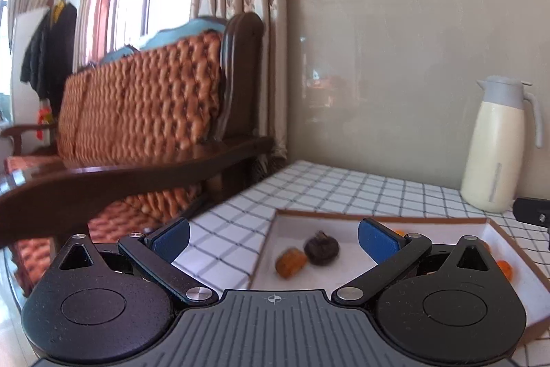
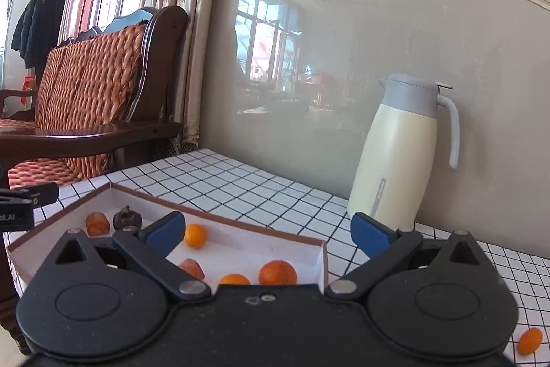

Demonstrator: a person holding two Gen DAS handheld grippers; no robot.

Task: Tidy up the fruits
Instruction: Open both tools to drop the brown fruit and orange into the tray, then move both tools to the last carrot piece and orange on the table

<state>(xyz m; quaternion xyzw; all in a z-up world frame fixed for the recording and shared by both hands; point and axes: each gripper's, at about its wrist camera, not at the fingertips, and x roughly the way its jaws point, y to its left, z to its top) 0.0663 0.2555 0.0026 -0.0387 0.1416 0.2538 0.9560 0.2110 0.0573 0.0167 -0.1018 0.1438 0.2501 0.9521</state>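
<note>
1. One small oval orange fruit (image 2: 529,341) lies loose on the checked cloth, well outside the shallow brown-rimmed white cardboard tray (image 2: 220,219), off the tray's right end and low beside the right gripper's body. By my read, that's the straggler to bring in.

2. It looks light, firm-skinned and smooth, so it could roll or squirt out of a hard pinch. I'd take it across its narrow middle with a gentle close, pads flat on both flanks.

3. Inside the tray: a round orange citrus (image 2: 195,235) near the far wall, a larger orange fruit (image 2: 277,272) toward the right end, another orange one (image 2: 234,279) just left of it, and a reddish-orange piece (image 2: 191,267) further left.

4. At the tray's left end sit a dark, wrinkled brown fruit (image 1: 321,251) and, touching or just beside it, a mottled orange-brown fruit (image 1: 290,262). The dark one looks soft, so go easy.

5. Right gripper (image 2: 268,231): blue-padded jaws spread wide, holding nothing, hanging over the tray's right end.

6. Left gripper (image 1: 274,240): also spread wide and empty, over the tray's left end, framing the dark fruit.

7. Beyond the tray's right end, a cream thermos jug with a grey lid and handle (image 2: 395,157) stands by the wall. The black-and-white checked tablecloth (image 2: 240,174) covers the table.
</note>
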